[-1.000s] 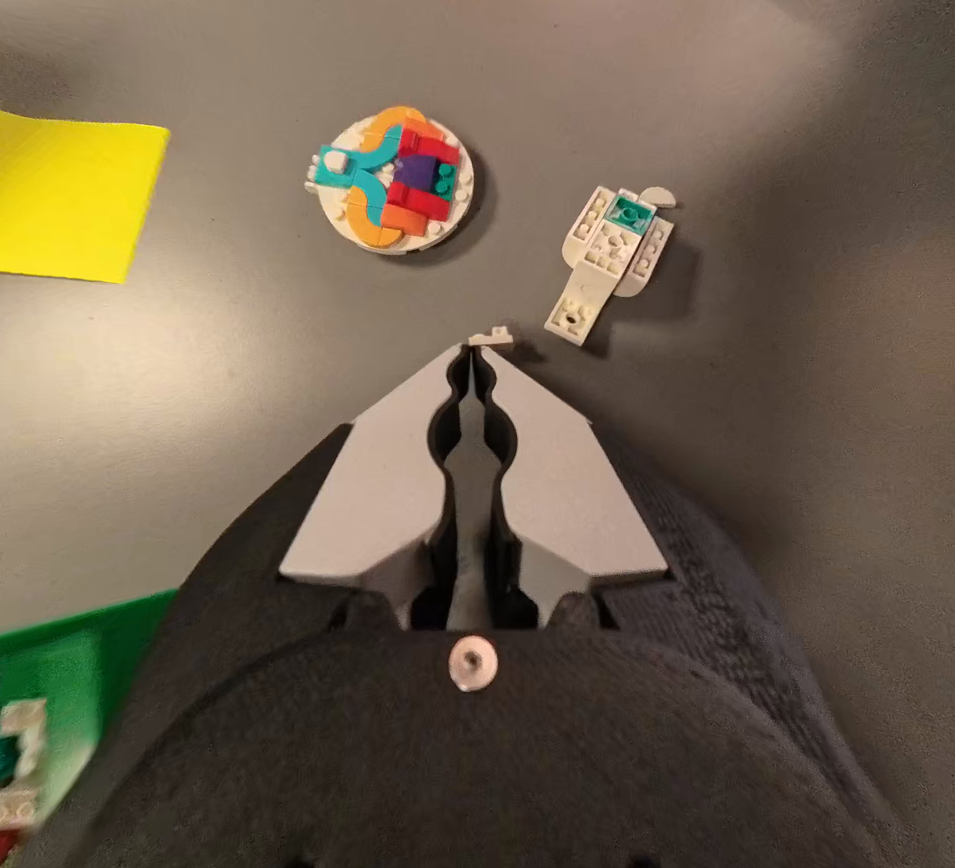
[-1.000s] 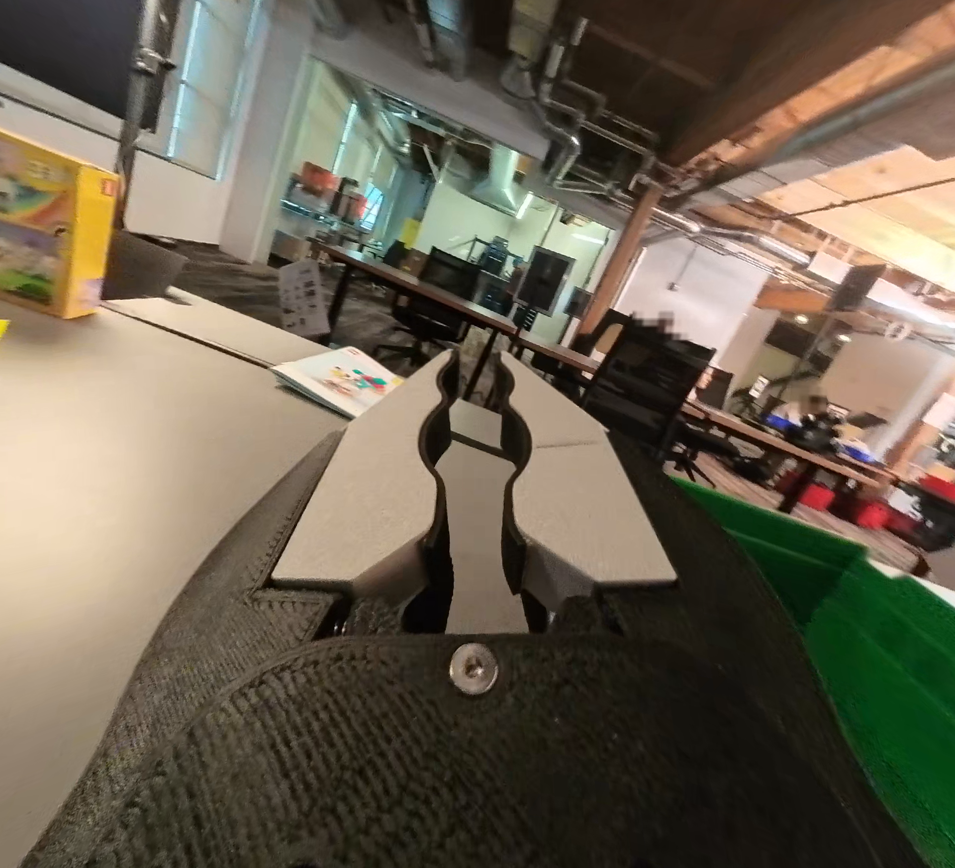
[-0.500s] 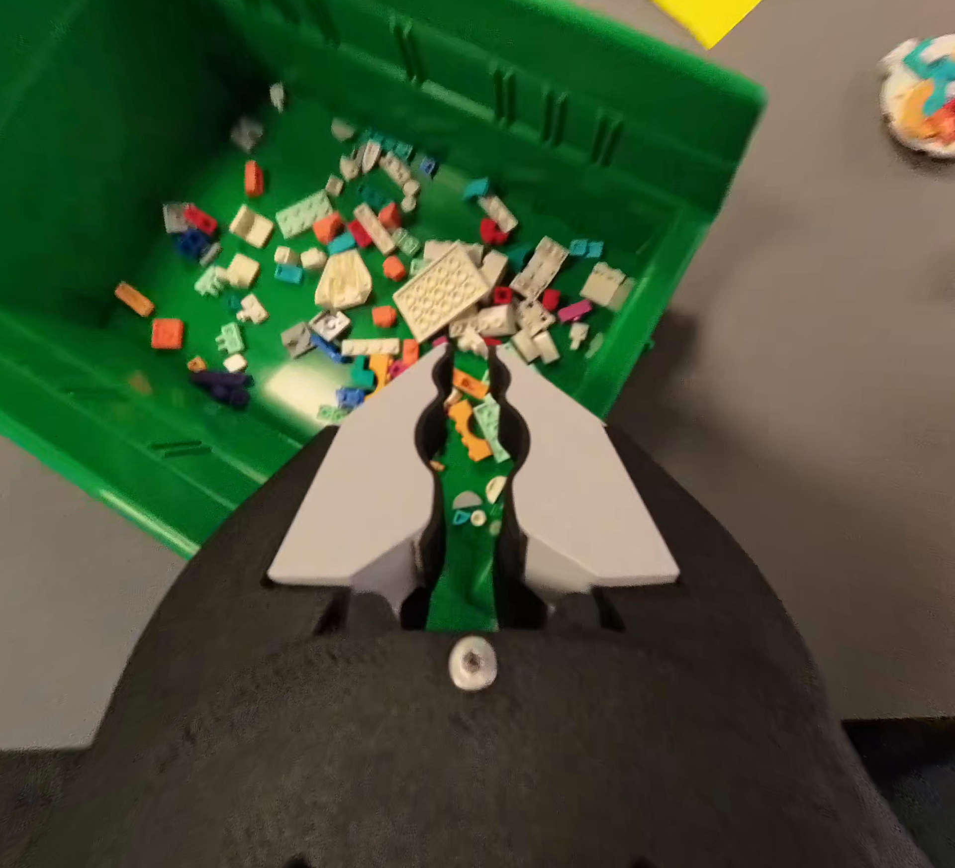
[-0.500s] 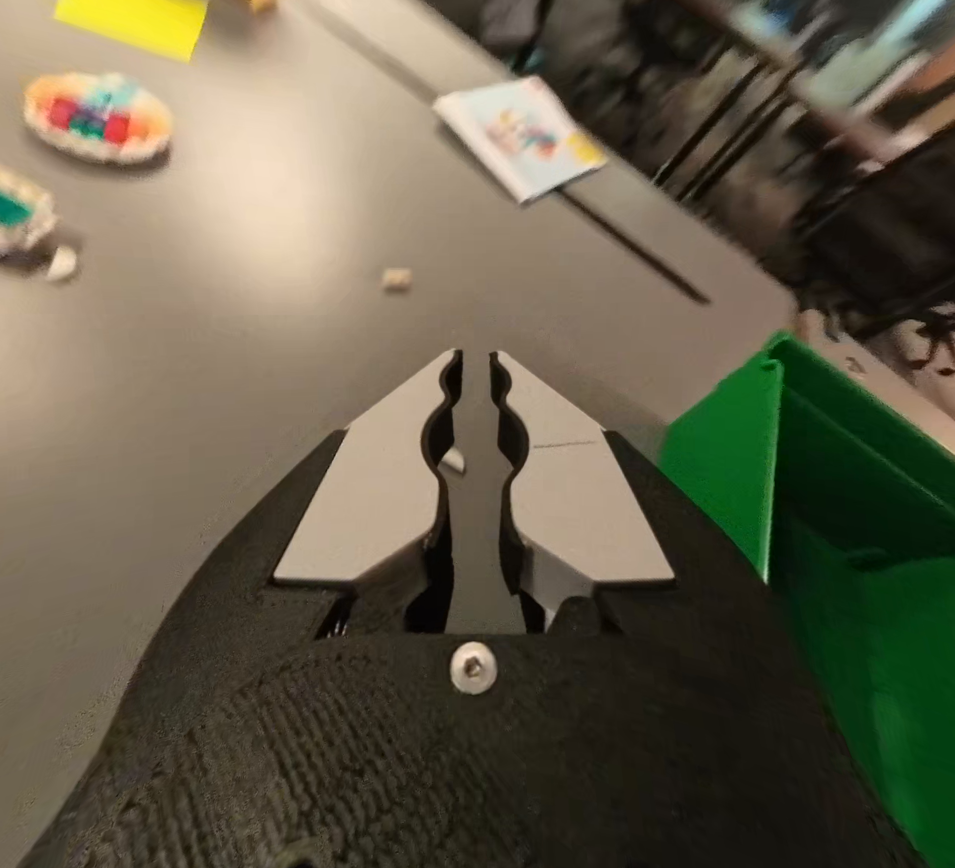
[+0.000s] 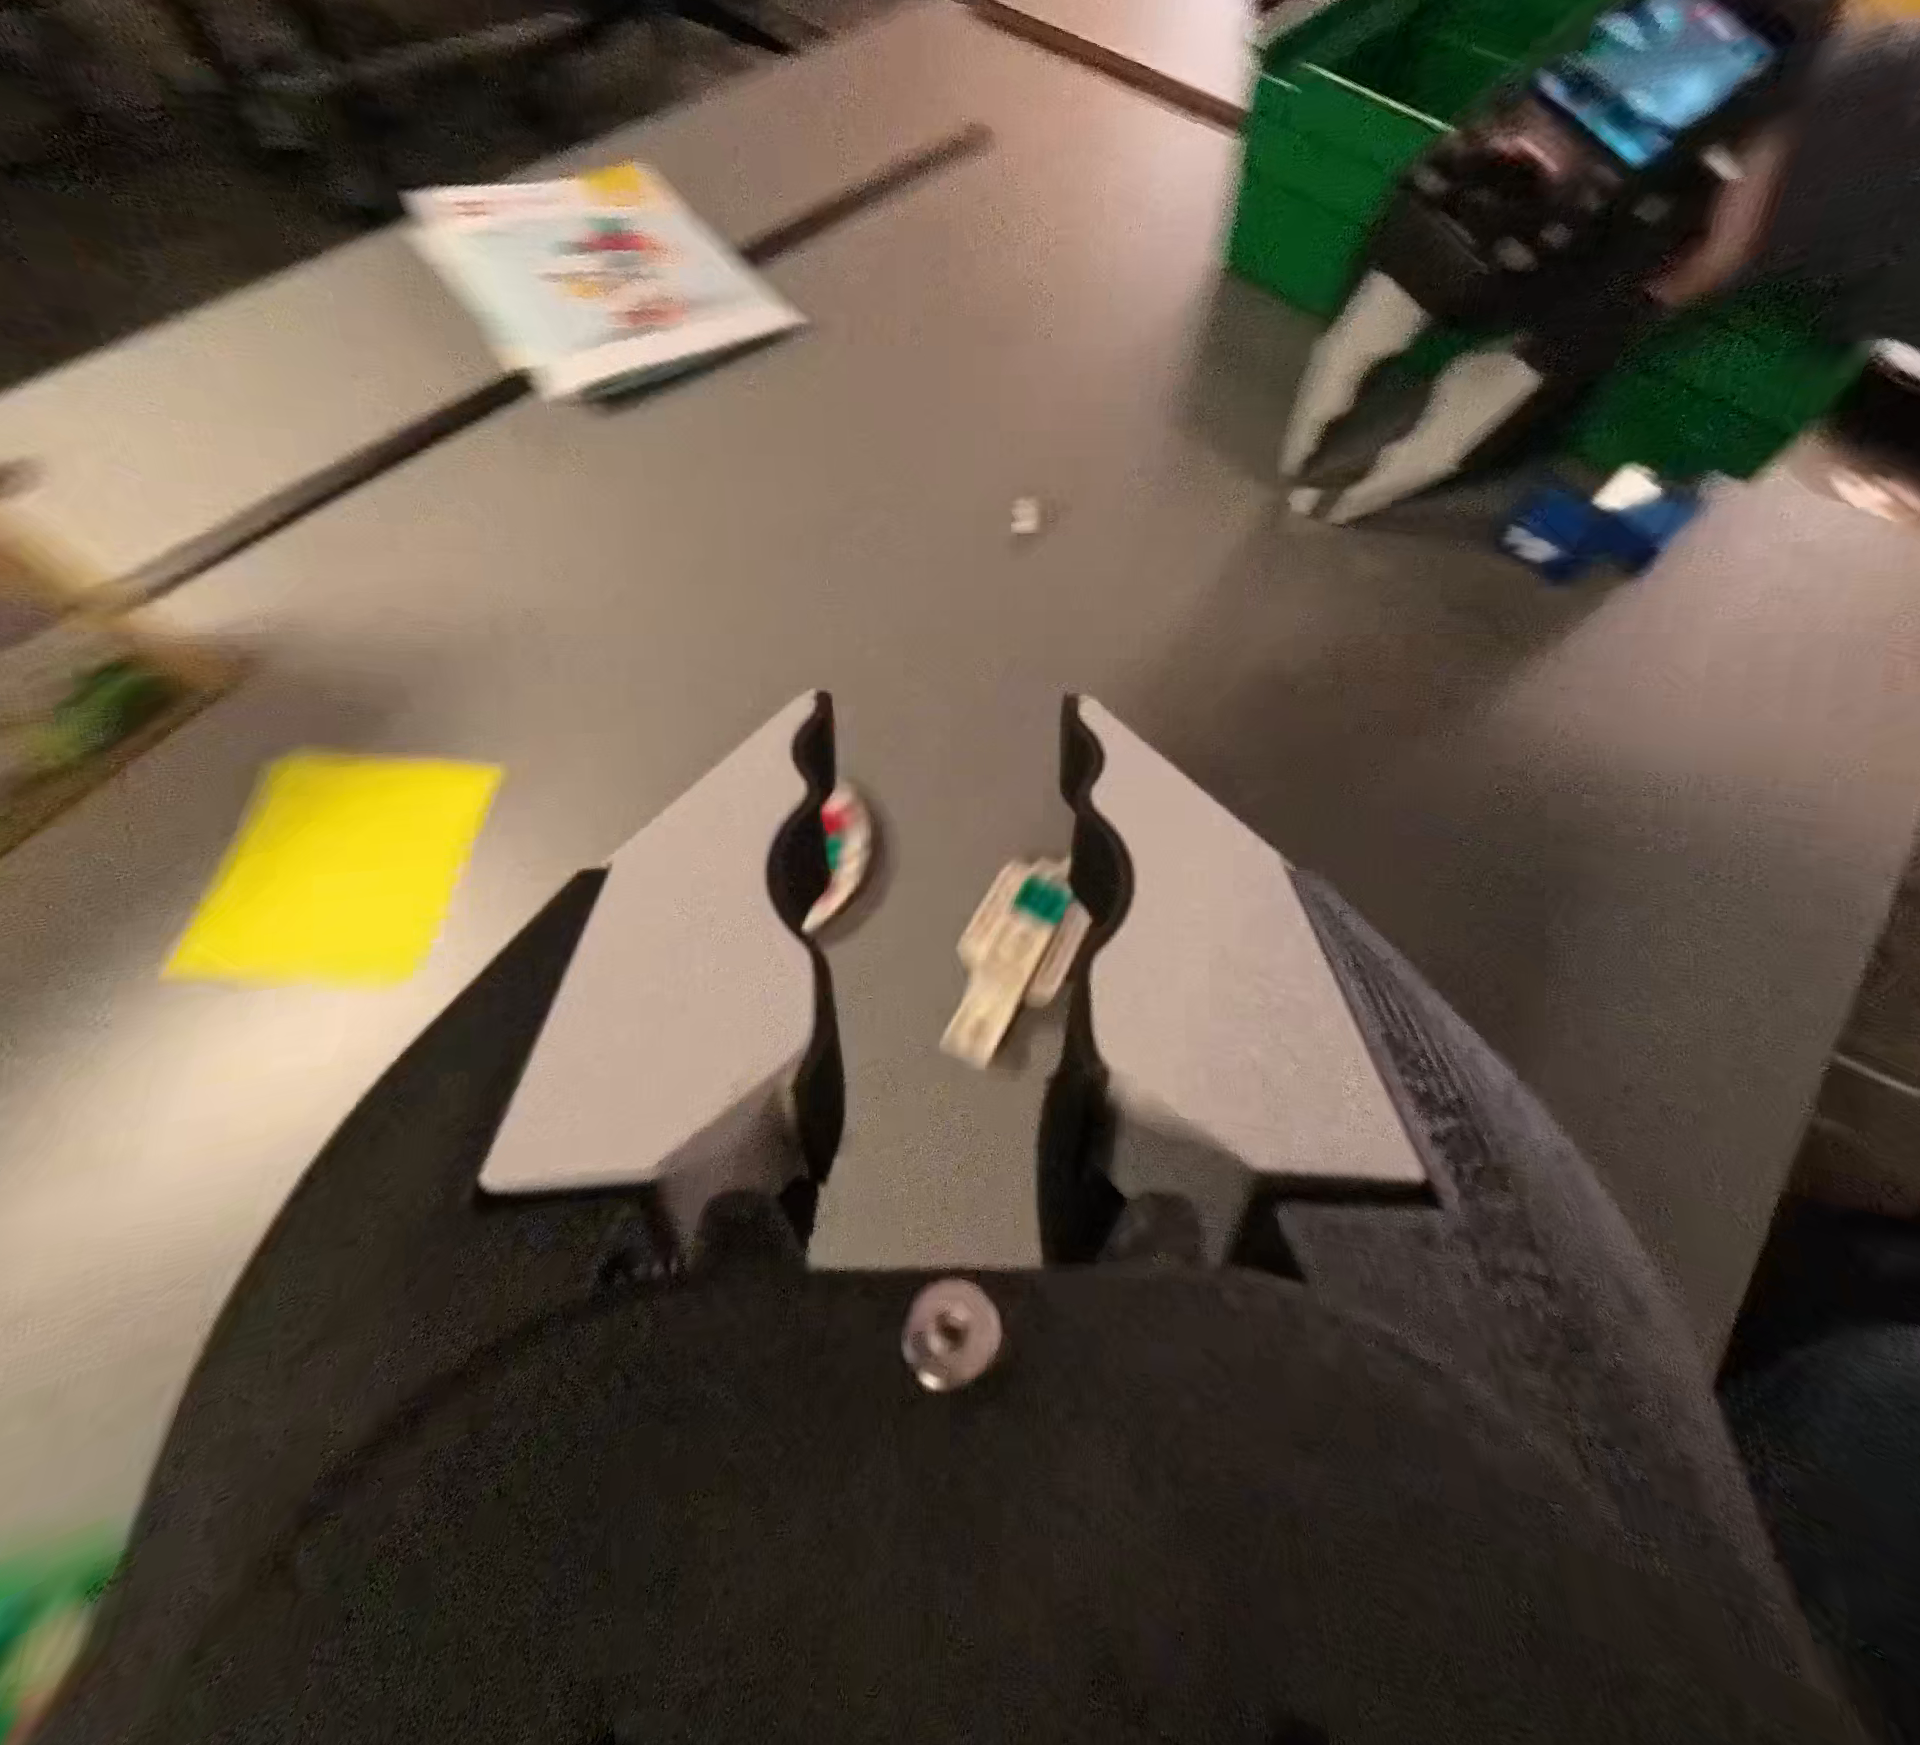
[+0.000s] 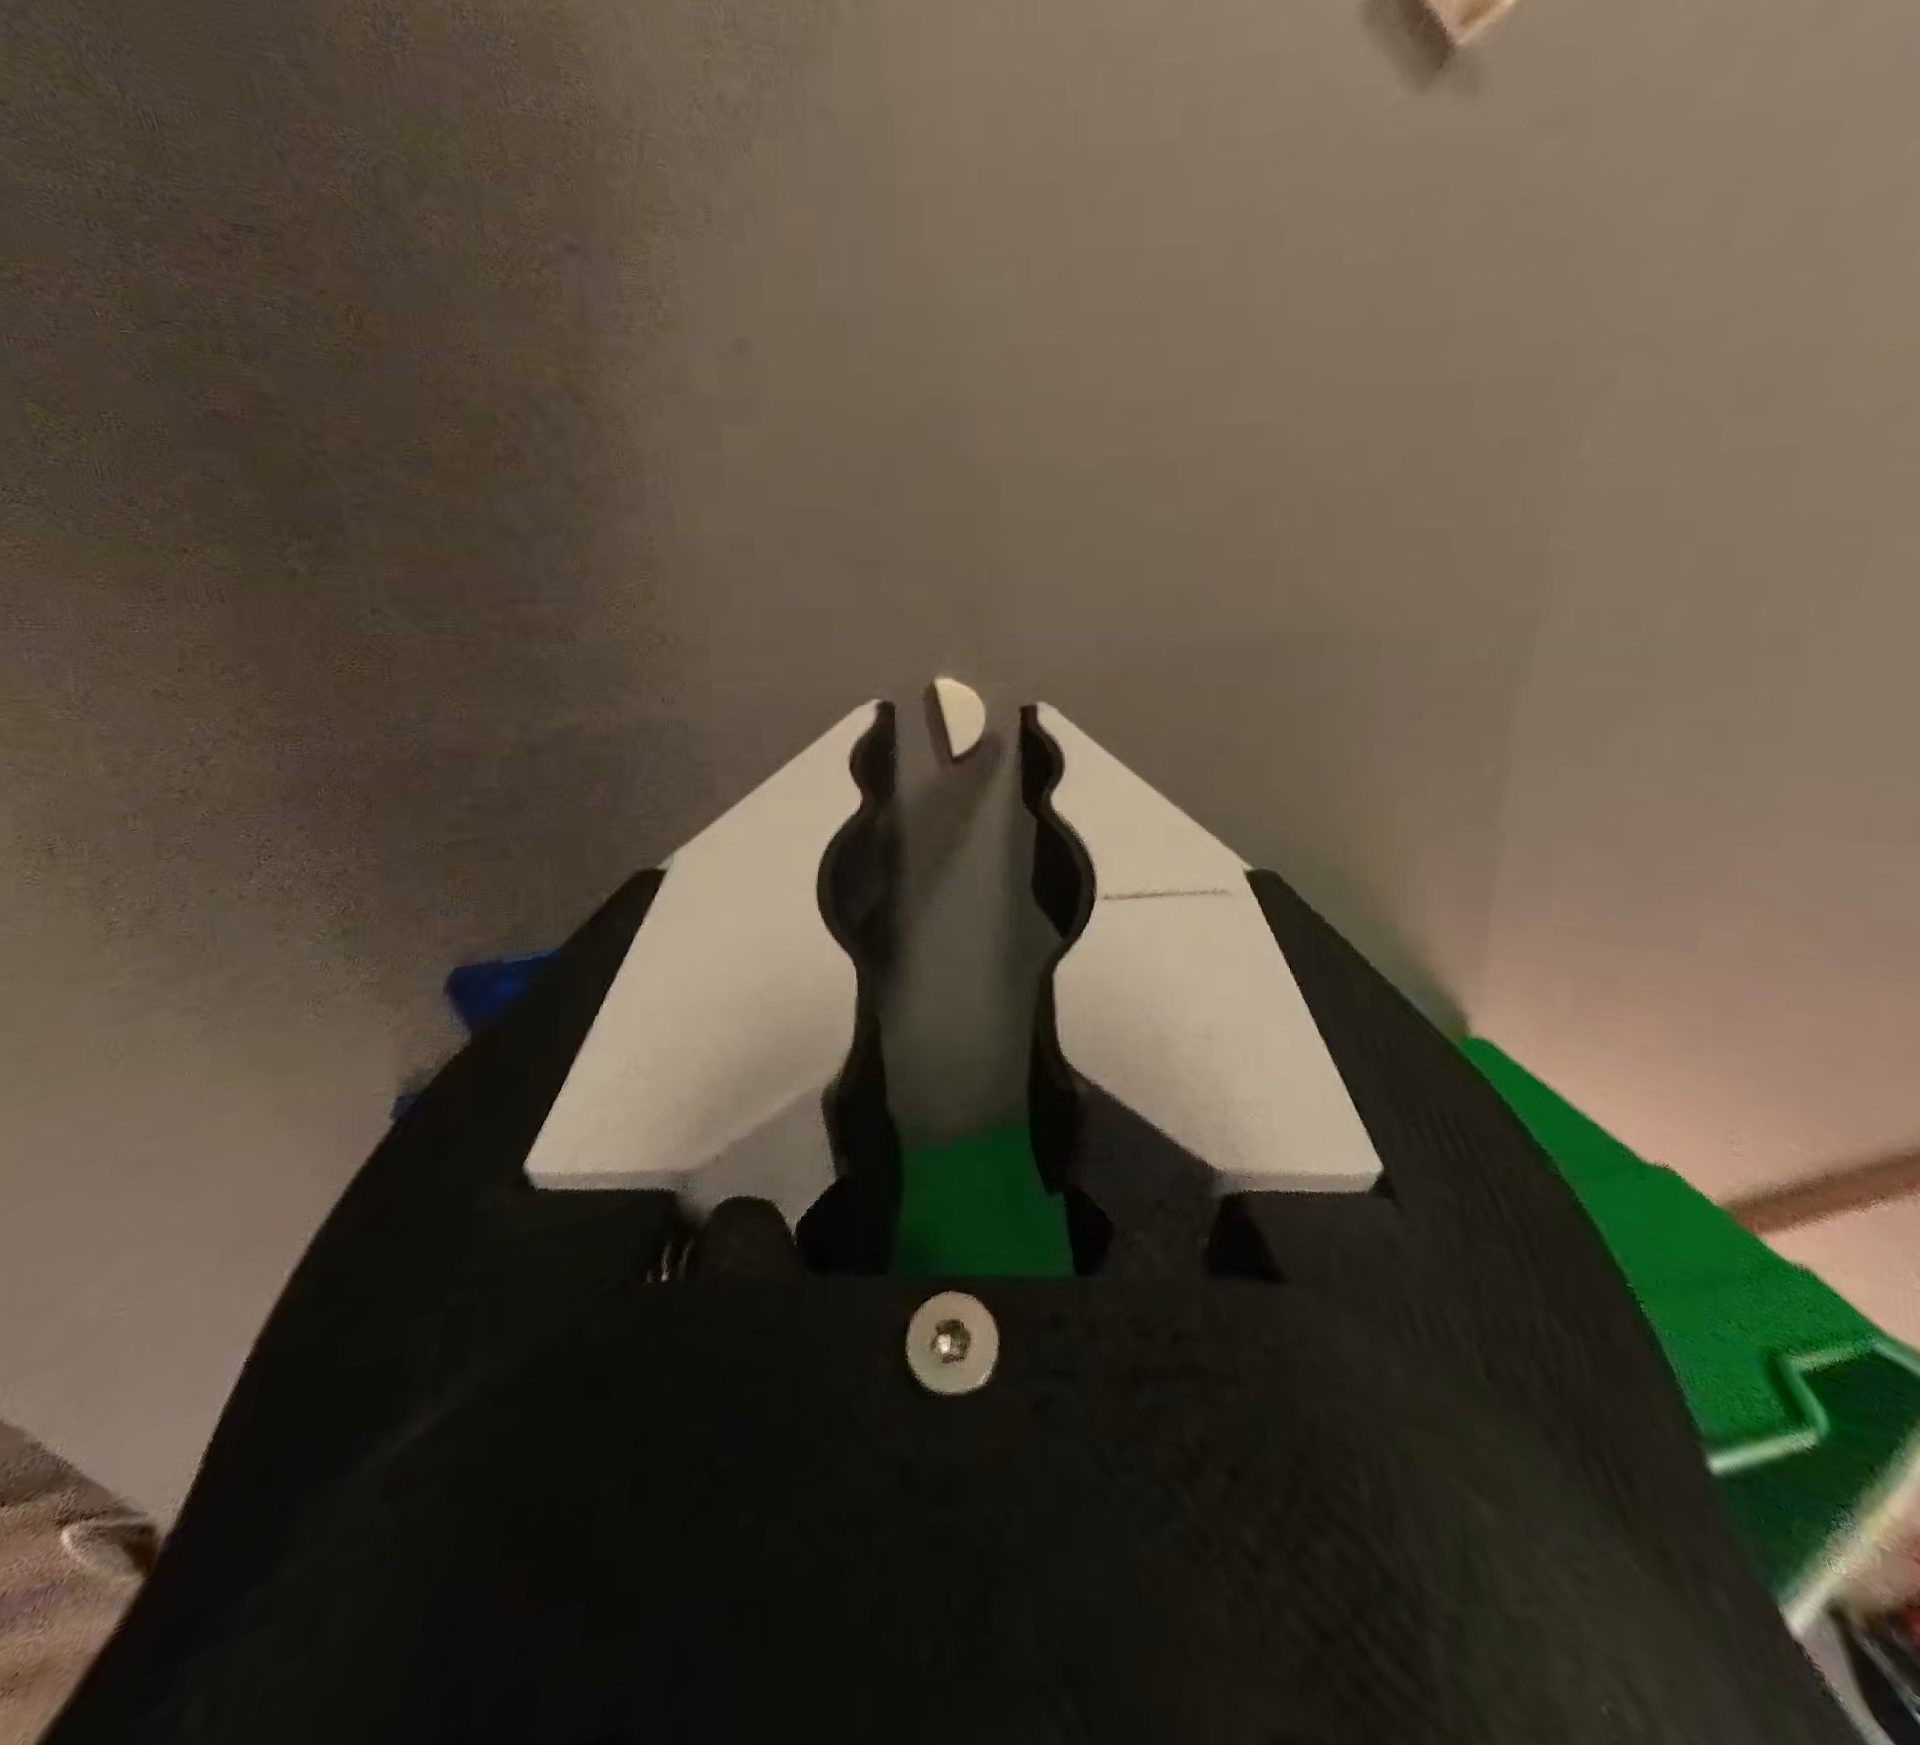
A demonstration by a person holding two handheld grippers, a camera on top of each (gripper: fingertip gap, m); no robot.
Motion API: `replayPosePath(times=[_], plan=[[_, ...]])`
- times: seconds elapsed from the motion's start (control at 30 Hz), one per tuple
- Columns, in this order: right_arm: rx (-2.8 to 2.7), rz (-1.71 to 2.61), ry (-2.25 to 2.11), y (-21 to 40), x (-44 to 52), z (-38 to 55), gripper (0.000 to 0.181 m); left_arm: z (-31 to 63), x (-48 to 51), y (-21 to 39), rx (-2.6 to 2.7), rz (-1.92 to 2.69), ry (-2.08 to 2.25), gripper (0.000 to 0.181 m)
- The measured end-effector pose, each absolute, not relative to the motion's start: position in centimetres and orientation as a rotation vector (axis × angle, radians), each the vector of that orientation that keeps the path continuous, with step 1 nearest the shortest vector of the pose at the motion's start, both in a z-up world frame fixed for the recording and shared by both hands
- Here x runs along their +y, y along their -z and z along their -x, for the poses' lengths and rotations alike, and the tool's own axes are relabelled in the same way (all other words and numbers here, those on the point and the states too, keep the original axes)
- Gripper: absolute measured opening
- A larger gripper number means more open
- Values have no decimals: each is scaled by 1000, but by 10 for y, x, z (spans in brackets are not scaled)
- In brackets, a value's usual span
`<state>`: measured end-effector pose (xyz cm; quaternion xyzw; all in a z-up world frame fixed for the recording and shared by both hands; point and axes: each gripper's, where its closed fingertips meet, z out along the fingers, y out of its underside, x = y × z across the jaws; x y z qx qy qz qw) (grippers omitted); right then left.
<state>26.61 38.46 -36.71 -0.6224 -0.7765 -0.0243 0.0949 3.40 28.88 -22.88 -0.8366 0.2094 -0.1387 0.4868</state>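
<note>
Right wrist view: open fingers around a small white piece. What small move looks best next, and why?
Probably close the right gripper on the small white half-round piece. Its fingers are open, the piece lies on the grey table right between the tips, and nothing else lies near it. A slight advance first may seat it deeper.

The paper sheet [image 5: 332, 867] lies left of the brick plate [image 5: 1013, 957]; booklet [image 5: 597, 274] beyond, bin [image 5: 1340, 168] far right.
</note>
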Motion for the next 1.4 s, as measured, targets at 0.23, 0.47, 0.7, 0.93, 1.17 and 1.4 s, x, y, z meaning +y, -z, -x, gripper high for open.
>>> replayPosePath(times=[0.23, 0.47, 0.7, 0.93, 1.17, 1.4], plan=[[-2301, 1960, -93, 369, 384, -261, 12, -144, 384, 309, 767, 2133, 530, 37], [-2320, 1975, -126, 370, 380, -261, 4, -155, 419, 351, 905, 2278, 300, 33], [-2274, 1989, -100, 370, 380, -261, 4, -162, 429, 369, 928, 2365, 337, 30], [-2189, 2004, -81, 369, 380, -260, 4, -157, 426, 369, 1047, 2351, 275, 3], [-2092, 1937, -36, 368, 381, -260, 4, -97, 352, 271, 848, 2144, 226, 4], [-2057, 1608, -310, 310, 324, -145, 3, 118, 203, 257, 193, 2448, -75, 4]])
